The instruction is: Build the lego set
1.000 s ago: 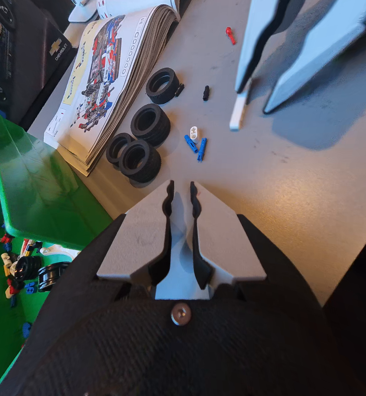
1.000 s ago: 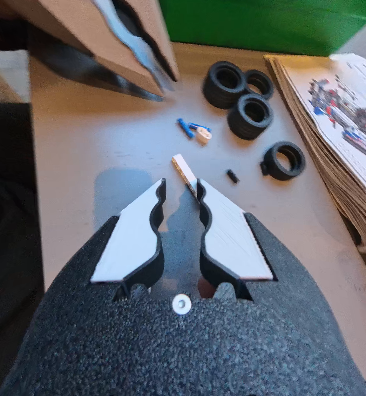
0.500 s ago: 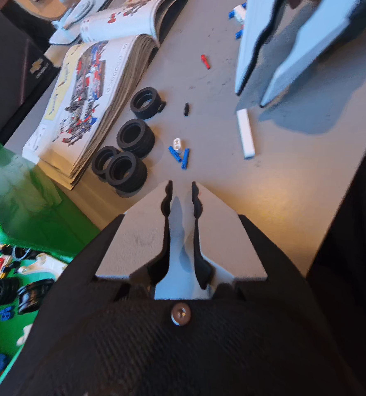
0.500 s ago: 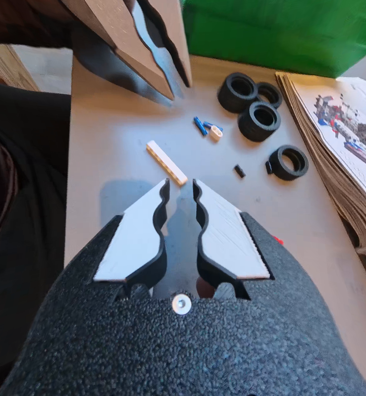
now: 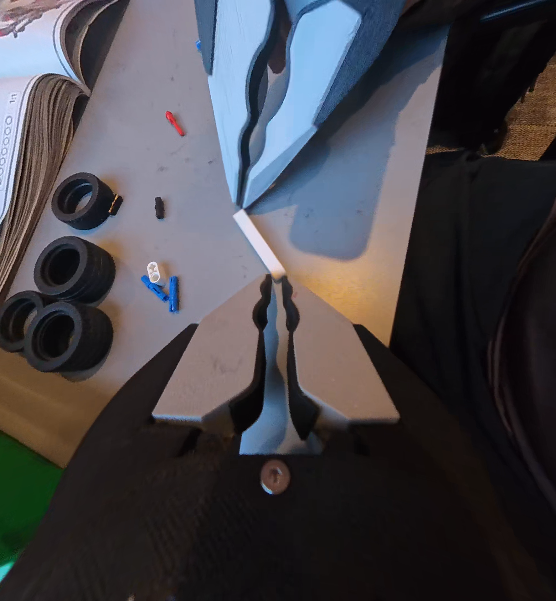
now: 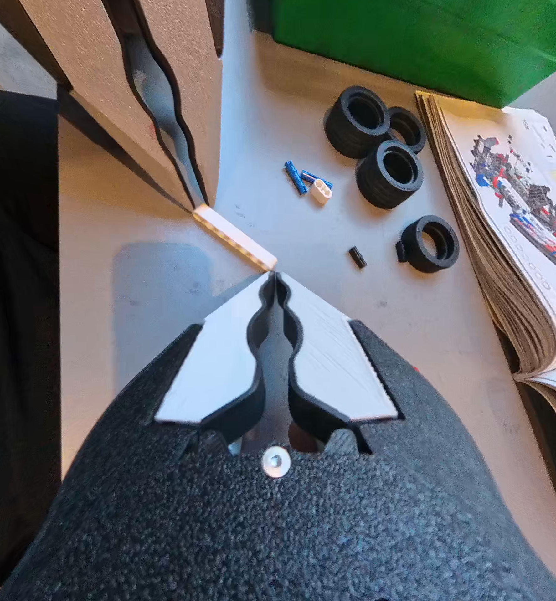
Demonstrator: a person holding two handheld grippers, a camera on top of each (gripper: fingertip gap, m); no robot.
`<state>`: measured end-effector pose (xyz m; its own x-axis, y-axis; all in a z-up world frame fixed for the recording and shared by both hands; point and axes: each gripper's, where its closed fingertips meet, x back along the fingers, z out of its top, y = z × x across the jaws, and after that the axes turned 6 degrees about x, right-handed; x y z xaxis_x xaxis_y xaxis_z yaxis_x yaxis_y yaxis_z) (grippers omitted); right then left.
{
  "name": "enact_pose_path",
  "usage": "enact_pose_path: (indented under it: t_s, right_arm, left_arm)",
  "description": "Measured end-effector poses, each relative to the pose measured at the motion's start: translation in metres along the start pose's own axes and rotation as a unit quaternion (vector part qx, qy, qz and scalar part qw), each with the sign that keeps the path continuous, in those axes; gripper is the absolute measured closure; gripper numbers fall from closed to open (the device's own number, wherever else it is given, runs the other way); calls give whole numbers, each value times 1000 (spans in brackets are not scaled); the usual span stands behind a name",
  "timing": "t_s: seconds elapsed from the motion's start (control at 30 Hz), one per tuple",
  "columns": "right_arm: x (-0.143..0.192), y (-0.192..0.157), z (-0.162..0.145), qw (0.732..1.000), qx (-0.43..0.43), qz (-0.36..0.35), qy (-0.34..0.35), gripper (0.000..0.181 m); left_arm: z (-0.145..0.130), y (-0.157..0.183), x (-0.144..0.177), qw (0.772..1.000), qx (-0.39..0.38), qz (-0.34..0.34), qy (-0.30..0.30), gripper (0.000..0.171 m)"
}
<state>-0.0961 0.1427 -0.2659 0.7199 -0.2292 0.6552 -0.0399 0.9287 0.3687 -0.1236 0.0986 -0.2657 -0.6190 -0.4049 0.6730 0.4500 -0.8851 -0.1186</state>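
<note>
White lego beam lies flat on the grey bench near its front edge, where a person's dark clothing begins. Left gripper, narrowly parted, meets one end; right gripper, pinched together, meets the other. Blue pins, a black pin and a red pin lie leftward.

Right wrist view: right gripper tips touching beside the beam; tyres, instruction booklet and green bin beyond.
</note>
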Motion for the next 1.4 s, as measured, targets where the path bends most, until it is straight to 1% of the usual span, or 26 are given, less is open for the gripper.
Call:
enact_pose_path:
  t_s: [0.13,0.23,0.3,0.47,0.6,1.4]
  right_arm:
    - [-7,0,6,999,23,-30,-11,181]
    - [-8,0,8,999,29,-35,-11,181]
    - [-7,3,8,999,22,-41,-10,179]
    - [-4,11,8,998,0,-58,-1,178]
    - [-1,18,9,997,-9,-78,5,180]
    - [-5,19,3,997,-14,-76,-12,180]
  left_arm:
    - [1,6,0,1000,-16,-10,4,165]
    - [2,7,1,1000,-28,-4,7,164]
    - [3,7,2,999,-35,0,11,159]
    - [7,6,6,999,-36,10,32,159]
    - [5,1,4,999,-26,21,23,154]
    - [3,0,2,999,-29,26,10,154]
